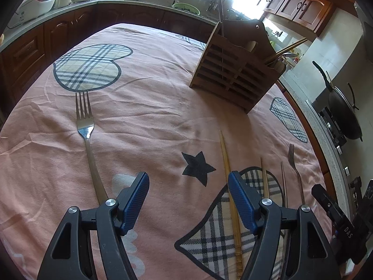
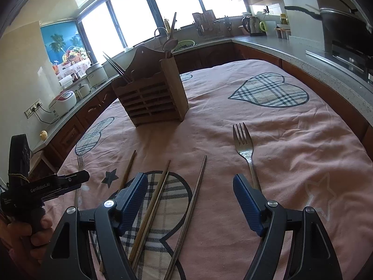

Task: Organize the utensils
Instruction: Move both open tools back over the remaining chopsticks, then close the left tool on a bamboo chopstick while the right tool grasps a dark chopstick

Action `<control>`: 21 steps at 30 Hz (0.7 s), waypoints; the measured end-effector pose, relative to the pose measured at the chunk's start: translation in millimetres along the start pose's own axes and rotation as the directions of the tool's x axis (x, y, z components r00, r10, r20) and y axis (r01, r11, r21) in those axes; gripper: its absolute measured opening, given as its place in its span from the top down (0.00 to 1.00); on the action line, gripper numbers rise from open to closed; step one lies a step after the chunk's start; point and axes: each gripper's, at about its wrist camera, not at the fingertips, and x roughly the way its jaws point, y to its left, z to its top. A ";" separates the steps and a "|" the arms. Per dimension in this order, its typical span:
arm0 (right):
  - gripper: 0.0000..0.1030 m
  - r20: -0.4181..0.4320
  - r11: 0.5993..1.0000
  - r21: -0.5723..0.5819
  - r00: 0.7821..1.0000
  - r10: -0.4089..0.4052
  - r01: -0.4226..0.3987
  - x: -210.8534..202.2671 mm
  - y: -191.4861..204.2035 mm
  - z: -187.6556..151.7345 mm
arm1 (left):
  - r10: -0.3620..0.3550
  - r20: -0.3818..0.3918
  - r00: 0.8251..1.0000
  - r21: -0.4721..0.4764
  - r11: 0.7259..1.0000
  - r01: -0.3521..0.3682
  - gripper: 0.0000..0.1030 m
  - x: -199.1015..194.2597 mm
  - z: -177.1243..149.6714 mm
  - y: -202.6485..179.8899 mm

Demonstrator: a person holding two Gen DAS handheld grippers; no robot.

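Both grippers wide open, holding nothing. Left gripper [image 1: 188, 200]: black arms, blue ribbed pads, hanging over the pink cloth [image 1: 151, 121]. A pale bamboo chopstick [image 1: 229, 186] runs under its right finger; steel fork [image 1: 86, 137] lies just outside its left finger, tines pointing away. Bare cloth between the pads.

Right gripper [image 2: 190, 204]: same build. Brown wooden chopsticks [image 2: 153, 207] fan out under and beside its left finger, one darker stick [image 2: 190, 212] in the gap between the pads. Second steel fork [image 2: 244, 149] lies just by the right finger, handle passing under it, tines away.

Cloth is soft, creased, printed with plaid hearts [image 2: 270, 92] and a black star [image 1: 198, 166]. Open cloth between the utensils and the holder.

Far centre: slatted wooden holder [image 2: 151, 100], boxy, upright, with dark chopsticks [image 2: 115, 66] in its left part and a spoon [image 2: 169, 44] with sticks in the tall right compartment. Table edge curves close to the grey counter [image 2: 291, 49] on both sides; narrow gap there.
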 end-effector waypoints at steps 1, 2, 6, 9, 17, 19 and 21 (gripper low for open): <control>0.25 -0.002 1.000 -0.002 1.000 -0.002 0.002 1.2 0.1 0.0 | 0.007 -0.002 1.000 0.004 1.000 -0.007 0.32 1.6 0.7 -2.2; 0.25 -0.006 1.000 -0.004 1.000 -0.004 0.004 2.9 0.3 0.2 | 0.014 -0.004 1.000 0.012 1.000 -0.014 0.32 3.5 1.5 -3.8; 0.33 -0.032 1.000 -0.017 0.999 -0.025 0.024 11.7 1.1 2.2 | 0.046 -0.014 0.999 0.066 0.997 -0.045 0.32 11.6 6.3 -16.6; 0.37 -0.066 0.999 -0.024 0.997 -0.038 0.036 22.5 1.1 4.3 | 0.075 -0.026 0.997 0.121 0.990 -0.071 0.32 22.4 11.2 -29.3; 0.51 -0.123 0.997 -0.042 0.990 -0.076 0.071 48.7 -0.8 13.0 | 0.114 -0.078 0.990 0.201 0.975 -0.097 0.33 59.3 31.6 -53.3; 0.55 -0.139 0.996 -0.044 0.987 -0.087 0.082 54.7 -1.9 15.4 | 0.122 -0.082 0.989 0.219 0.970 -0.101 0.34 68.1 37.5 -59.3; 0.55 -0.153 0.995 -0.043 0.984 -0.091 0.085 60.4 -3.6 17.0 | 0.131 -0.088 0.987 0.236 0.966 -0.107 0.34 76.9 42.4 -64.7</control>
